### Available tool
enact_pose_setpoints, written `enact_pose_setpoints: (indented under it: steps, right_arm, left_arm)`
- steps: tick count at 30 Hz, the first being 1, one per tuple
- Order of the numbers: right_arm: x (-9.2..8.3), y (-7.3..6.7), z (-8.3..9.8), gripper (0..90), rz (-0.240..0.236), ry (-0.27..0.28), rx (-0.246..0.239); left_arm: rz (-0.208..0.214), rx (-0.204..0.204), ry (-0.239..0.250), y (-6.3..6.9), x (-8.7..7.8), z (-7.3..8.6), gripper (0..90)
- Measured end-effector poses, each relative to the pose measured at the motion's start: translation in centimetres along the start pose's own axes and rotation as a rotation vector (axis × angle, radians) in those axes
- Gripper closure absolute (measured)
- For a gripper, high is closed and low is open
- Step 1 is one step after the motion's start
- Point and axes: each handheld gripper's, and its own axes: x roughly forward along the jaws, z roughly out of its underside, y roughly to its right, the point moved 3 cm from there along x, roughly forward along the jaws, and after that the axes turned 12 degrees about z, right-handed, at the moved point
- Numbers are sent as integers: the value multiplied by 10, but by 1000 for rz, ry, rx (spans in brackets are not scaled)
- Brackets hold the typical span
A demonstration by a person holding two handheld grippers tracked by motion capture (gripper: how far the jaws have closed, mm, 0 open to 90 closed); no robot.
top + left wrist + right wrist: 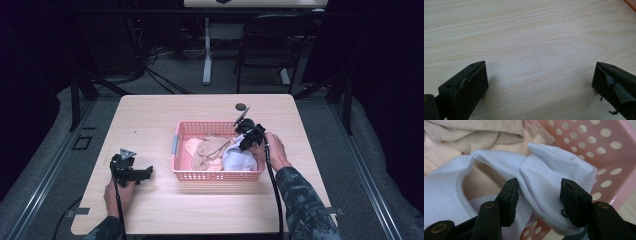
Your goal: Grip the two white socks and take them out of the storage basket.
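Observation:
A pink perforated basket [218,176] stands right of the table's middle, with beige cloth pieces [207,150] and a white sock [239,159] inside. My right gripper [246,145] dips into the basket's right side. In the right gripper view it [539,192] stands open, its jaws on either side of a raised fold of the white sock [549,170], with beige cloth [474,132] behind and the basket wall [599,147] at right. My left gripper [147,172] rests low on the table left of the basket, open [540,77] over bare wood.
The light wooden table [150,125] has a small dark round spot [241,106] near its far edge. Beyond the table stand a black chair [272,45] and a white table leg [207,50]. A corner of the basket [631,3] shows in the left gripper view.

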Motion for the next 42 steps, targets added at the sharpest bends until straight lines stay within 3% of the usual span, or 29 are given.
enact_pose_setpoints:
  steps: [2, 5, 9, 15, 29, 38, 42]
  right_arm:
    - [2, 1, 0, 566, 8, -15, -7]
    - [1, 2, -1, 730, -1, 7, 28]
    - [-3, 3, 0, 817, -7, 17, 41]
    - [-22, 8, -1, 833, -34, 82, 82]
    - [-96, 31, -18, 845, -107, 260, 172]
    - [-124, 36, -24, 846, -113, 296, 177]
    - [-129, 39, -22, 846, -120, 309, 200]
  left_arm:
    - [0, -1, 0, 0, 0, 0, 2]
    - [0, 0, 0, 0, 0, 0, 2]
    - [0, 0, 0, 0, 0, 0, 2]
    - [0, 0, 0, 0, 0, 0, 2]
    - [-2, -4, 3, 0, 0, 0, 1]
    - [-3, -5, 3, 0, 0, 0, 1]
    - [-3, -5, 3, 0, 0, 0, 1]
